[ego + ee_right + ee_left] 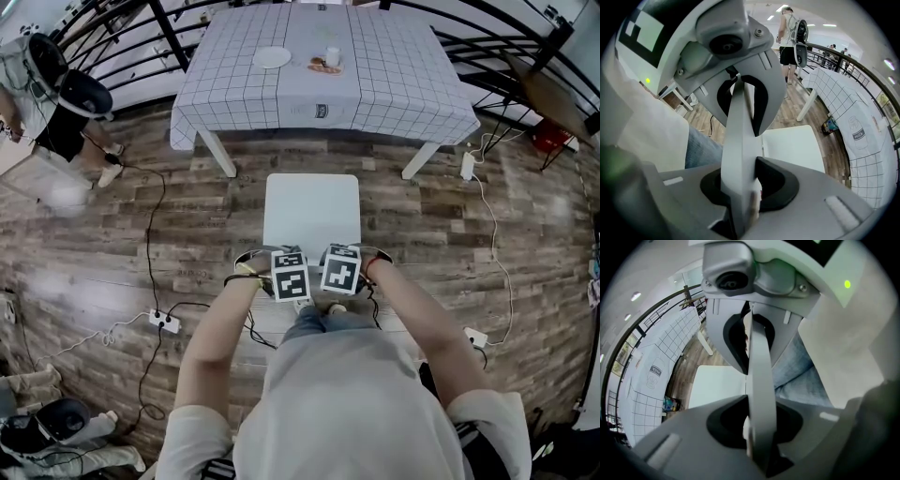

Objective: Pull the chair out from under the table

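The white chair (pixel 311 211) stands on the wood floor, its seat out from under the table (pixel 394 94) with the checked cloth. Both grippers point steeply down at the chair's back, side by side in front of my body. My left gripper (pixel 291 277) is shut on the top edge of the backrest (pixel 759 380), which runs as a pale band between its jaws. My right gripper (pixel 340 271) is shut on the same backrest edge (pixel 739 140), just to the right. The seat (pixel 717 385) (pixel 792 145) shows beyond each gripper's jaws, and the table (pixel 656 362) (pixel 855 108) farther off.
On the table are a plate (pixel 272 57), a cup (pixel 332 56) and a small dish of food (pixel 325 67). A person (pixel 56 94) stands at the far left. Cables and power strips (pixel 164 322) (pixel 475 337) lie on the floor either side. A railing runs behind the table.
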The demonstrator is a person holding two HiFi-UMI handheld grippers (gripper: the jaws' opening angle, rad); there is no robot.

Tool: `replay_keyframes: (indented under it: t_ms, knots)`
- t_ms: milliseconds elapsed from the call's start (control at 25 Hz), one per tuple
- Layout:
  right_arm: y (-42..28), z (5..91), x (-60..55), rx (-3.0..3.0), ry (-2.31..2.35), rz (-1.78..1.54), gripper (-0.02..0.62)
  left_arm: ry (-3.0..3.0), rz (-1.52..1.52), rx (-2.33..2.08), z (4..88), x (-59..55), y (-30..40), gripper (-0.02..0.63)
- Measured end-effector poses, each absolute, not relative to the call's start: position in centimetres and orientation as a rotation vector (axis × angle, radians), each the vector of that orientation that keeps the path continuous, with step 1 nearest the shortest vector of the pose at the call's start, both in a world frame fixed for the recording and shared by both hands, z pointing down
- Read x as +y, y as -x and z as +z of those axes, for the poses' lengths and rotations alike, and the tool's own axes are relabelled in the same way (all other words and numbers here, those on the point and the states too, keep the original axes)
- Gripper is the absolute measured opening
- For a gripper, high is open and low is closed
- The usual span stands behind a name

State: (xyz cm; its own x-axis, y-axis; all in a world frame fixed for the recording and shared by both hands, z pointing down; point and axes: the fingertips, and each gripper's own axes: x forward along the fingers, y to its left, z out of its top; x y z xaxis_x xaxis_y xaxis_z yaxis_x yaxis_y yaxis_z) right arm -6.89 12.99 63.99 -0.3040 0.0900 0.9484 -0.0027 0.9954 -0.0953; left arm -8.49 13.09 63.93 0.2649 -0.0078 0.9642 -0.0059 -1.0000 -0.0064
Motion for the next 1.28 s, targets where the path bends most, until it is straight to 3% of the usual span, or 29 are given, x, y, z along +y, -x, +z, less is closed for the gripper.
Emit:
replay_keyframes:
  t_ms: [1280]
  knots:
    - [6.4,61.2,13.9,-1.904,0.062,0.068,0.094,2.645,-1.918,0.105,61.5,13.8,9.3,0.101]
